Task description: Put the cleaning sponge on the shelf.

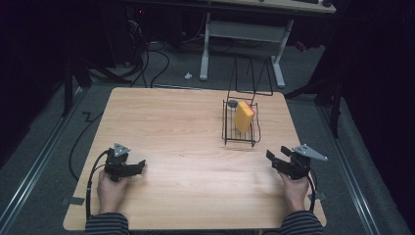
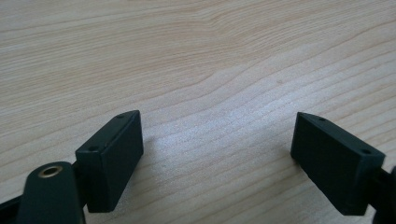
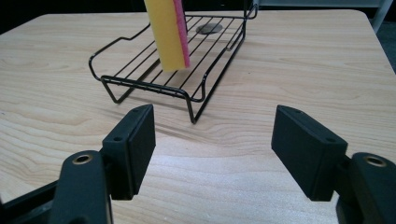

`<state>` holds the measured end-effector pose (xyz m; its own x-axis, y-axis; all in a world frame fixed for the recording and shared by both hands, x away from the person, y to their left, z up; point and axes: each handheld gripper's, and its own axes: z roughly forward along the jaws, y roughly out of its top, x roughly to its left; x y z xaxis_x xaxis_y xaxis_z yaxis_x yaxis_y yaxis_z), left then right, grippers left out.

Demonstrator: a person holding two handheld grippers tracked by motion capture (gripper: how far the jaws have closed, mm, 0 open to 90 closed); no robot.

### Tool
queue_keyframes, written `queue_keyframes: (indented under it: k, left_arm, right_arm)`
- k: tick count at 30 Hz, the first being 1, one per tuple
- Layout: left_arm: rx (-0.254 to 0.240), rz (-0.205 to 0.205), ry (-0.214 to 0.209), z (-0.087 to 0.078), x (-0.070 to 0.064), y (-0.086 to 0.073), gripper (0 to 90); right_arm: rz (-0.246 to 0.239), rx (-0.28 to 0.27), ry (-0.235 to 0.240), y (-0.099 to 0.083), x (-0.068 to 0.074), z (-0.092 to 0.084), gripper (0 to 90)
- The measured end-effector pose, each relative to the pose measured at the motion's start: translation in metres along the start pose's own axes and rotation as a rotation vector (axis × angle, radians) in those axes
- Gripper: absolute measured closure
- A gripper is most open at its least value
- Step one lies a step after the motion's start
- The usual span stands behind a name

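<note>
While the sponge (image 1: 244, 116) stands upright in the rack (image 1: 240, 138), right of centre in the high view, both grippers, left (image 1: 140, 165) and right (image 1: 272, 157), sit low in that frame, jaws released and empty; placing looks done.

You have a wooden desk (image 1: 186, 147) under you; beyond it, cables (image 1: 147, 63) and a white frame (image 1: 242, 32) on grey floor (image 1: 44, 127).

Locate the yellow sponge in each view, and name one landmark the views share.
High view: the yellow sponge stands in the black wire rack, right of the table's middle.
Left gripper view: not in it.
Right gripper view: sponge at top centre, in the rack.
Shared landmark: the wooden table.
</note>
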<state>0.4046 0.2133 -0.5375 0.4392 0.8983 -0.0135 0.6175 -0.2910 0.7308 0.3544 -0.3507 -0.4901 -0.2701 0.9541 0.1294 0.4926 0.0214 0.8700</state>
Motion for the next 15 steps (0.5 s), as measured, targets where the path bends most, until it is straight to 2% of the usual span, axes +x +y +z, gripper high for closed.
queue_keyframes:
  k: [7,15]
  left_arm:
    - [0.000,0.000,0.000,0.000,0.000,0.000,17.4]
    - [0.000,0.000,0.000,0.000,0.000,0.000,17.4]
  right_arm:
    - [0.006,0.054,-0.020,-0.003,-0.004,0.009,31.8]
    - [0.002,0.089,-0.046,-0.006,-0.008,0.019,31.9]
